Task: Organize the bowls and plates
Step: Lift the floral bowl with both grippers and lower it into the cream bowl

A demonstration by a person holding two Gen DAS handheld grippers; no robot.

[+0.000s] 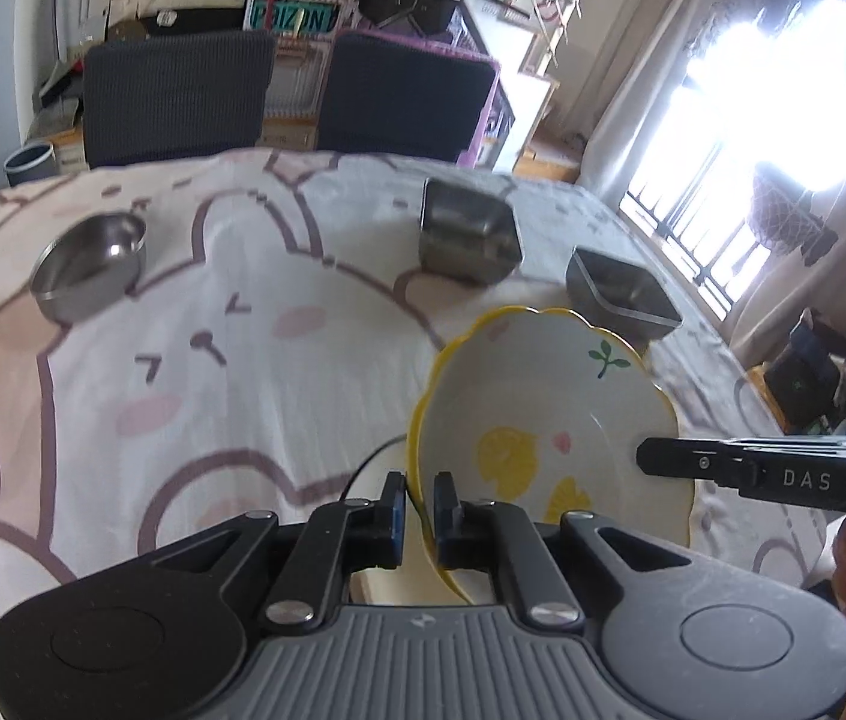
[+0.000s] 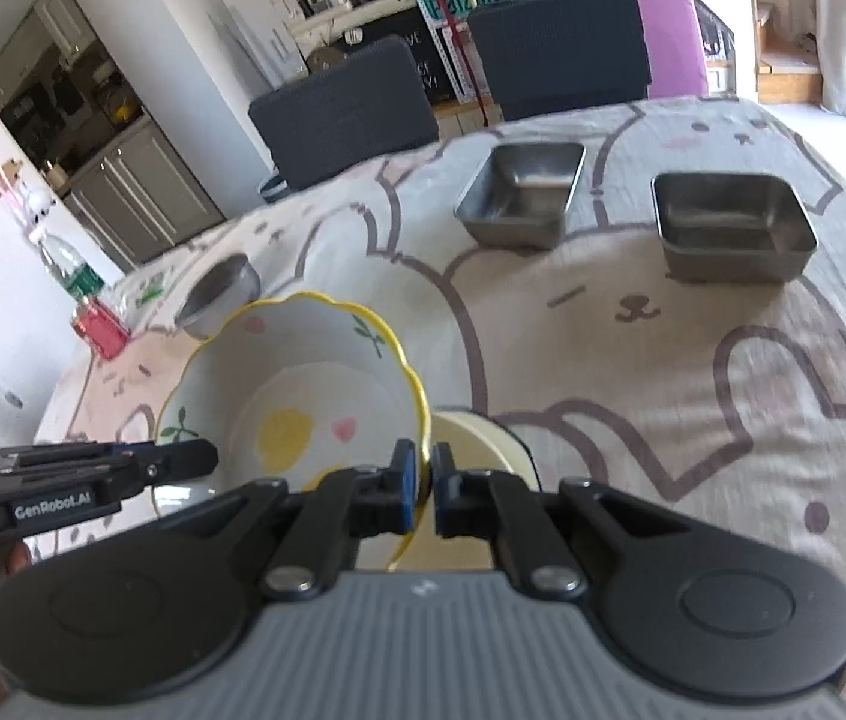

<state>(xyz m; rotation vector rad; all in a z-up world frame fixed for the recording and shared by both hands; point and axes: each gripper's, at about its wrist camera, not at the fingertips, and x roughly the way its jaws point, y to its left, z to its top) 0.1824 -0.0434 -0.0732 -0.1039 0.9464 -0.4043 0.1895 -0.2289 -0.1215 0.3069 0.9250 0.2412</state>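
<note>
Clamping both pairs of my jaws on opposite rims of one scalloped, yellow-edged white ceramic bowl with lemon print [image 1: 543,414], I hold it above the bear-print tablecloth [image 1: 195,360]: left gripper [image 1: 420,510] on one edge, right gripper [image 2: 421,489] on the other. Beyond the bowl sit two square steel trays [image 2: 519,198] [image 2: 729,228]; farther off, well apart, a round steel bowl [image 1: 90,264].

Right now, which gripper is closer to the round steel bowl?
Left. The left gripper pinches the yellow-rimmed plate on the side toward the round steel bowl; the right gripper grips the plate's opposite rim, farther away.
</note>
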